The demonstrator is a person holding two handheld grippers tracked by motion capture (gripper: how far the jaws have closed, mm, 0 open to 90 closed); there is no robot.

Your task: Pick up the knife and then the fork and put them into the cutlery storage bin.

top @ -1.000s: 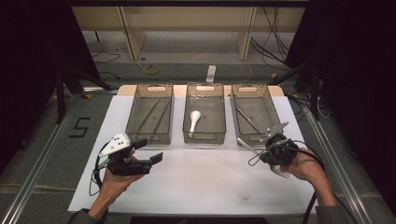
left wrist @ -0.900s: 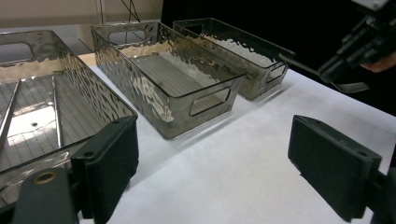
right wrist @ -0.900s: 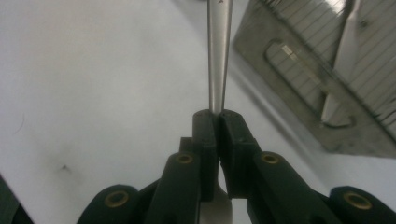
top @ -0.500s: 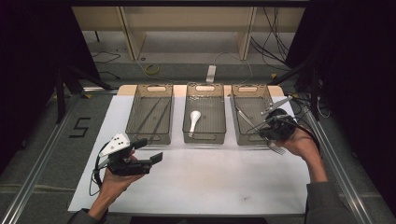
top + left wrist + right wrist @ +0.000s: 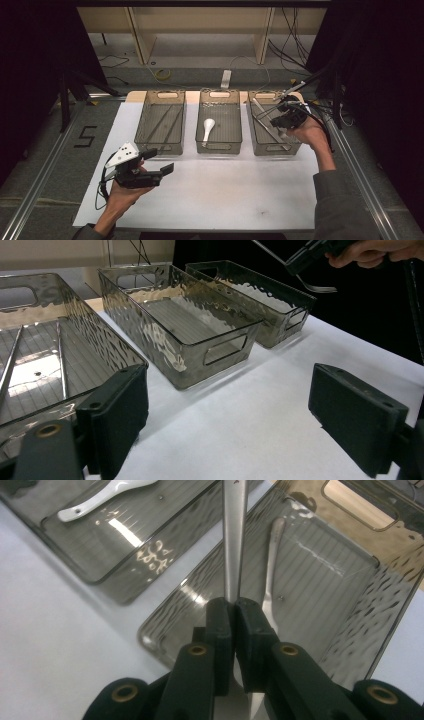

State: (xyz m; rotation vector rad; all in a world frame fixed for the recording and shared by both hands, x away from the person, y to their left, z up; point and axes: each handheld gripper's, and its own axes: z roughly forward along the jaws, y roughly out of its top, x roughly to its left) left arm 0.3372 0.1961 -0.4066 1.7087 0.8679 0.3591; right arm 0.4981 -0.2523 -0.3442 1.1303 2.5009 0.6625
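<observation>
On the floor left of the table a "5" (image 5: 85,136) is marked; right gripper (image 5: 234,611) jaws clamp a fork (image 5: 234,540), left gripper (image 5: 240,415) jaws wide.

I see three bins side by side at the far edge of the bench (image 5: 225,200): the left bin (image 5: 161,122) holds thin rods, the middle bin (image 5: 221,121) a spoon (image 5: 207,129), the right bin (image 5: 270,131) a utensil (image 5: 270,575) lying flat. My right gripper (image 5: 278,119) holds a fork (image 5: 234,535) over the right bin; my left gripper (image 5: 156,162) sits before the left bin.

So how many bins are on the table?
3, in a row at the far edge: the left bin, the middle bin with a white spoon, and the right bin.
</observation>
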